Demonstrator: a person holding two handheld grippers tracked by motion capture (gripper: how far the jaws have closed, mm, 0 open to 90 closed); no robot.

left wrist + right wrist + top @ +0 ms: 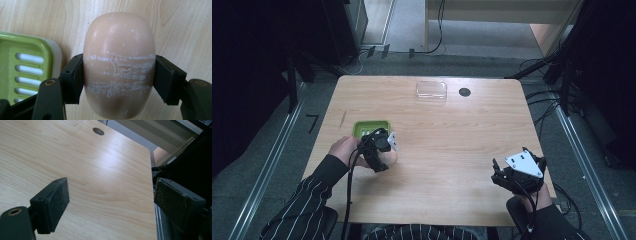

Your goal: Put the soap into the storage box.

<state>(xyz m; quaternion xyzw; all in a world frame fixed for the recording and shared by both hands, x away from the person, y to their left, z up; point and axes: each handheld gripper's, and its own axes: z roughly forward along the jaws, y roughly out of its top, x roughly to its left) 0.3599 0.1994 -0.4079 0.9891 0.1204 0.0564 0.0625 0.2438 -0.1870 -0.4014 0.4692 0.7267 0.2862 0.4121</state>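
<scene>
A beige oval soap bar (119,65), scuffed with white marks, sits clamped between the two black pads of my left gripper (119,80) just above the wooden table. Beside it, to the left, lies a green slotted soap dish (22,67). In the high view the left gripper (381,147) hovers at the front right corner of the green dish (364,127). My right gripper (512,175) rests near the table's front right corner, its jaws wide apart with only bare wood between them (110,202).
A clear plastic lid (431,91) lies at the back of the table, with a dark cable hole (464,92) to its right. The table's right edge (152,195) runs close beside the right gripper. Cables trail on the floor around the table.
</scene>
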